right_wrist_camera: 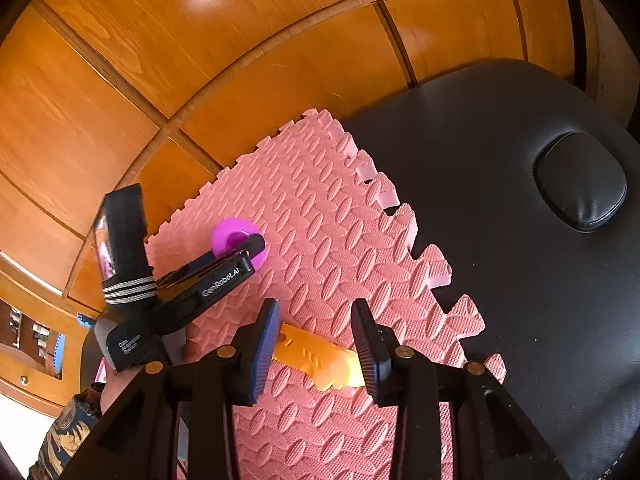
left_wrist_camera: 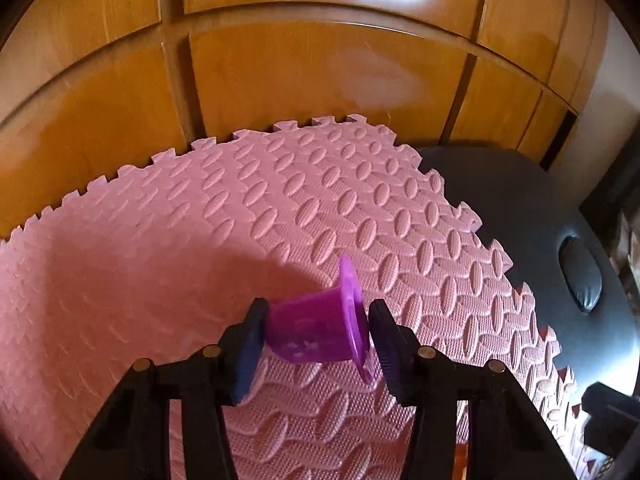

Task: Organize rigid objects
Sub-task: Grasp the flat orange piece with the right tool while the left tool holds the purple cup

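My left gripper (left_wrist_camera: 316, 332) is shut on a purple translucent cup-shaped piece (left_wrist_camera: 316, 330) with a wide flange, held on its side just above the pink foam mat (left_wrist_camera: 200, 220). In the right wrist view the left gripper (right_wrist_camera: 240, 250) and the purple piece (right_wrist_camera: 240, 242) show at the mat's left. My right gripper (right_wrist_camera: 316, 350) is shut on a flat orange-yellow plastic piece (right_wrist_camera: 316, 358), held across between its pads above the near part of the mat (right_wrist_camera: 340, 240).
The mat lies on a black padded table (right_wrist_camera: 520, 260) with a face-hole cushion (right_wrist_camera: 580, 182). Wooden panelled cabinets (left_wrist_camera: 280, 72) stand right behind the mat. The person's arm (right_wrist_camera: 68, 432) shows at the lower left.
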Motion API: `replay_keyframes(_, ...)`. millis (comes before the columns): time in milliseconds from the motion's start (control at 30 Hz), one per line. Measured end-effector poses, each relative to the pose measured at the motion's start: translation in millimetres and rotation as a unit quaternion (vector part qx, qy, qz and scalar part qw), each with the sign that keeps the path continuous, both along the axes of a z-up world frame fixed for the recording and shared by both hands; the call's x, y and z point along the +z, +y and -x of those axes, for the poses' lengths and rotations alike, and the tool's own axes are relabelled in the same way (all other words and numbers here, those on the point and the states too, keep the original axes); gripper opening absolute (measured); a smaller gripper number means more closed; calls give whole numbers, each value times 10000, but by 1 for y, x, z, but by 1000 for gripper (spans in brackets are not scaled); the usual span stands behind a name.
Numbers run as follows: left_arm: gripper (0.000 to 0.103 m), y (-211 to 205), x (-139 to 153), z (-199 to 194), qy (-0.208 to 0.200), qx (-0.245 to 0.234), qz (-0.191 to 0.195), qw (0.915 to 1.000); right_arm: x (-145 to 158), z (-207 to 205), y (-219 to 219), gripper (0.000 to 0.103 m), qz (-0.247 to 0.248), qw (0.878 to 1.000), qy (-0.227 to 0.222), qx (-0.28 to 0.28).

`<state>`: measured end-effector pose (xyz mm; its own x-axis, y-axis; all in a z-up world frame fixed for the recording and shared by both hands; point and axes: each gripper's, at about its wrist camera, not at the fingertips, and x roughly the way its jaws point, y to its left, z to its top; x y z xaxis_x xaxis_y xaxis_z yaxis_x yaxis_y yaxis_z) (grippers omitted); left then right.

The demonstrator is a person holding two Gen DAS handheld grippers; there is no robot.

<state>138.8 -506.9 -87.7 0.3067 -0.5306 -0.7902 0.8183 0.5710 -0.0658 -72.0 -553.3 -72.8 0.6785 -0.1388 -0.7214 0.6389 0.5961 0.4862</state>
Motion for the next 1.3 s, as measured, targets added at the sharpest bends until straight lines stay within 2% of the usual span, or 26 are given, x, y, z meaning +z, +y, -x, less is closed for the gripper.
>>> replay_keyframes(100, 49, 7, 3, 5, 44, 48, 70, 10000, 0, -1, 0, 37, 42, 10000, 24, -5)
replay_keyframes(267, 48, 28, 11, 18, -72, 307, -96, 9995, -2, 1, -4, 37, 39, 9999, 35, -99)
replay_keyframes(400, 48, 47, 22, 29, -139, 450, -54, 9989, -5, 0, -7, 37, -16, 10000, 42, -60)
replay_keyframes(533, 48, 69, 37, 43, -143, 549, 64, 9984, -11, -7, -4, 43, -111, 9998, 108, 110)
replay_keyframes(900, 48, 122, 72, 80, -130, 603, 336, 9975, -30, -35, 16, 48, 87, 9946, 667, 794)
replay_keyframes(1000, 48, 140, 78, 88, -62, 645, 399, 9971, -31, -38, 25, 48, -123, 9917, 474, 1191)
replay_keyframes(1100, 48, 157, 83, 94, 0, 688, 452, 9966, -32, -47, 40, 48, -304, 9835, 380, 1744)
replay_keyframes(1200, 48, 175, 90, 100, -37, 743, 521, 9959, -28, -46, 43, 48, 11, 9861, 434, 1602)
replay_keyframes(1300, 48, 190, 94, 106, -40, 790, 578, 9952, -32, -42, 36, 48, 8, 9894, 520, 1357)
